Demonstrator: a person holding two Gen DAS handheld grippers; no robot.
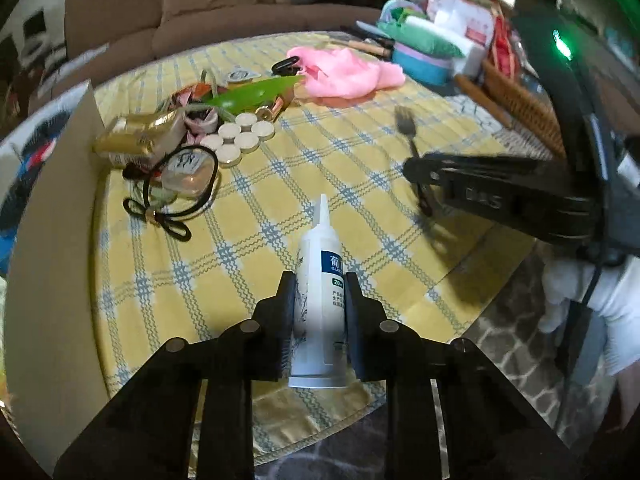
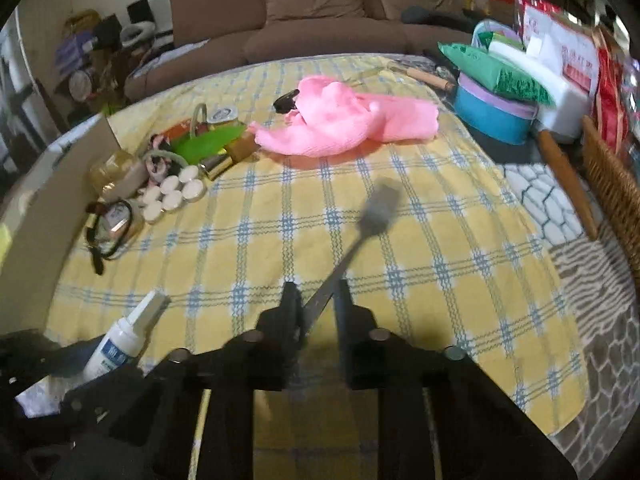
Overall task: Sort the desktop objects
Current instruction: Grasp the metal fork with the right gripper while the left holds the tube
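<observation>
My left gripper [image 1: 320, 292] is shut on a white squeeze bottle [image 1: 320, 300] with a blue label, nozzle pointing away, held above the yellow checked tablecloth [image 1: 280, 184]. In the right wrist view the same bottle [image 2: 120, 340] shows at the lower left. A metal fork [image 2: 360, 232] sticks up from my right gripper [image 2: 318, 300], which is shut on its handle; its tines are blurred. From the left wrist view the right gripper [image 1: 424, 184] and fork [image 1: 406, 124] sit to the right.
A clutter pile lies at the cloth's left: tealight candles [image 1: 240, 136], a gold can [image 1: 128, 140], black hair ties [image 1: 168, 208], a green leaf-shaped piece [image 1: 256, 94]. A pink cloth [image 2: 348, 116] lies at the back. A blue tub [image 2: 492, 116], a wicker basket [image 2: 612, 176] and a cardboard wall [image 1: 52, 240] flank the table.
</observation>
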